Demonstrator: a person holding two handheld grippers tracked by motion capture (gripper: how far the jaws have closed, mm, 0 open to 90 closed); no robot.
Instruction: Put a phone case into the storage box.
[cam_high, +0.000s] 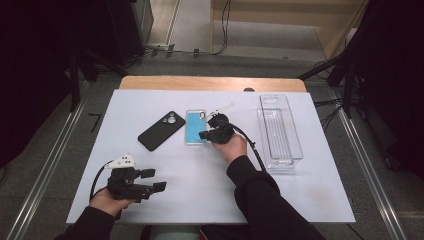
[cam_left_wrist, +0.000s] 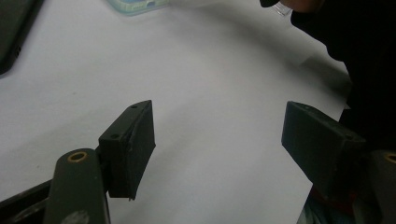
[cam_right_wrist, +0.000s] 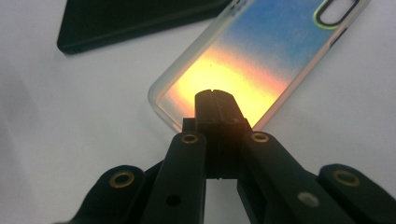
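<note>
A clear-rimmed phone case (cam_high: 194, 128) with a blue back lies flat mid-table; in the right gripper view the case (cam_right_wrist: 271, 46) shades from blue to orange. Left of it lies a black phone case (cam_high: 161, 130), camera cutout up, which is also in the right gripper view (cam_right_wrist: 135, 18). My right gripper (cam_high: 206, 134) hovers at the clear case's right side, and its jaws (cam_right_wrist: 215, 100) are shut together over the case's near end with nothing visibly between them. My left gripper (cam_high: 154, 180) rests at the front left, open and holding nothing (cam_left_wrist: 224, 135) over bare white surface.
A clear oblong plastic bin (cam_high: 280, 131) stands at the right of the white tabletop (cam_high: 200, 170). The right forearm's dark sleeve (cam_high: 260, 195) crosses the front middle and shows at the upper right of the left gripper view (cam_left_wrist: 359, 51). A wooden edge (cam_high: 210, 83) borders the far side.
</note>
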